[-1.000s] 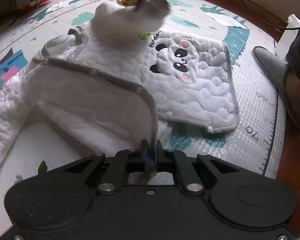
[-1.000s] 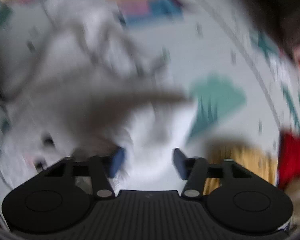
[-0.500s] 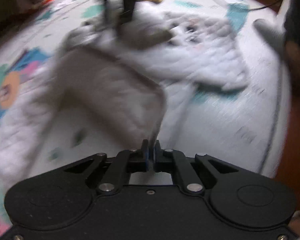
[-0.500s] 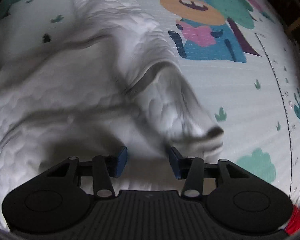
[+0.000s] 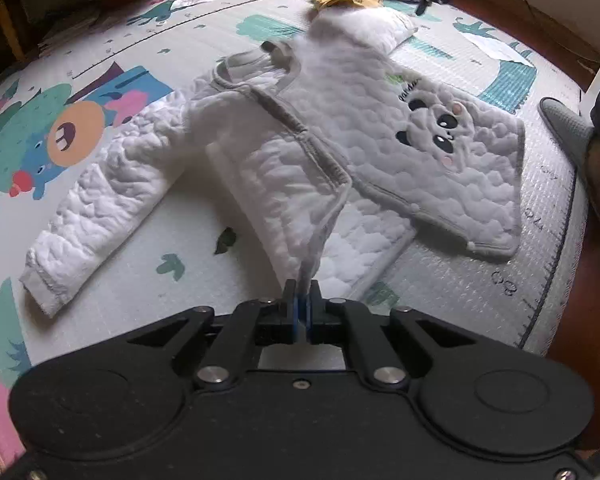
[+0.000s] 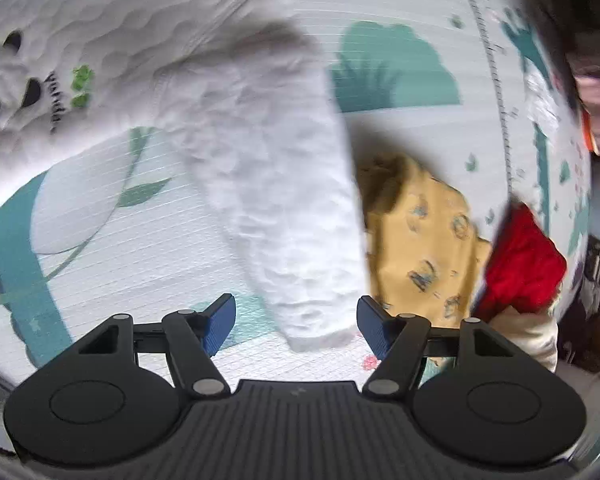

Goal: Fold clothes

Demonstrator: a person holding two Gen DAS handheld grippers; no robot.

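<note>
Two grippers on one little garment here. It's a white quilted baby jacket [image 5: 380, 152] with grey trim, spread out on a cartoon-print play mat [image 5: 180, 40] on the floor, panda patch [image 5: 436, 132] facing up on the front panel around 2 o'clock in the left wrist view.

Left gripper [image 5: 301, 304] has its fingers pressed together, clamped on the grey-trimmed corner of the other front panel, and that flap is pulled up off the mat toward the camera. One sleeve [image 5: 96, 216] lies flat, stretched out toward 9 o'clock, cuff end lowest.

Right gripper [image 6: 296, 320] has its blue-padded fingers [image 6: 220, 320] wide apart. The other sleeve [image 6: 284, 200] runs down from 12 o'clock and its cuff sits between the fingers, touching neither as far as I can see. That view is pretty blurry, so I can't tell whether the cuff is resting on the mat or hanging just above it. The panda patch peeks in at 9 o'clock there, upside down.

Other stuff lying around: a yellow printed garment [image 6: 428, 240] just beside the sleeve at 3 o'clock in the right wrist view, touching a red garment [image 6: 524, 264] further right. In the left wrist view both sit at 12 o'clock past the jacket's far sleeve. A grey slipper [image 5: 568, 132] with a foot in it sits at the mat's edge at 3 o'clock, on the wooden floor [image 5: 572, 312].
</note>
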